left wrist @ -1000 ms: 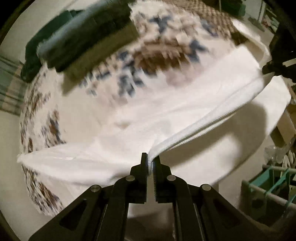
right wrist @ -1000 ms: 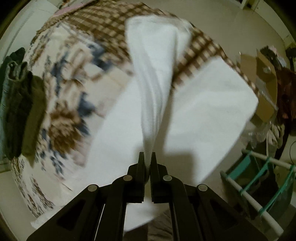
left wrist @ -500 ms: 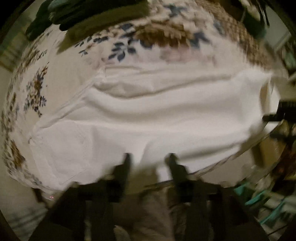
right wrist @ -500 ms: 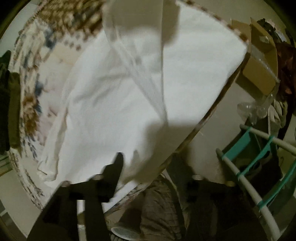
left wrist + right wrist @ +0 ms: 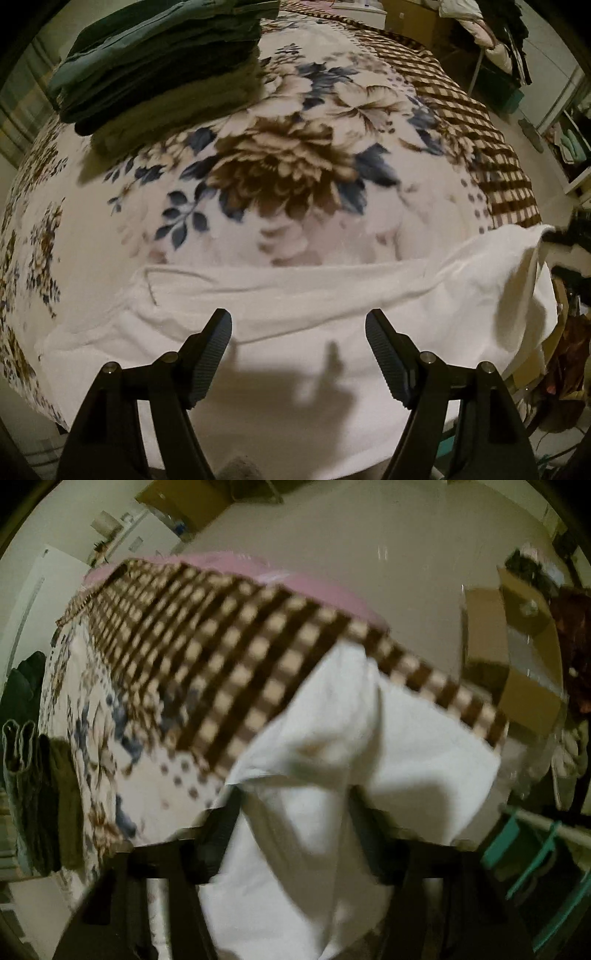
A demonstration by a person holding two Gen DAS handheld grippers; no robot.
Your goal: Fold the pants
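Observation:
White pants point(image 5: 295, 306) lie folded lengthwise along the near edge of a bed, stretched left to right in the left wrist view. Their right end is rumpled and hangs over the bed edge. My left gripper point(image 5: 298, 341) is open and empty, just above the middle of the pants. In the right wrist view the pants point(image 5: 343, 760) lie bunched at the bed corner. My right gripper point(image 5: 295, 834) is open and empty over them; this view is blurred.
The bed carries a floral blanket point(image 5: 280, 170) with a brown checked border point(image 5: 221, 653). A stack of folded dark clothes point(image 5: 162, 62) sits at the far left. A cardboard box point(image 5: 517, 657) and a teal rack point(image 5: 535, 853) stand beside the bed.
Both grippers were shut on the pants' edge and held it up. They laid the pants down, opened and let go. Both cameras have tipped up toward the far side of the bed.

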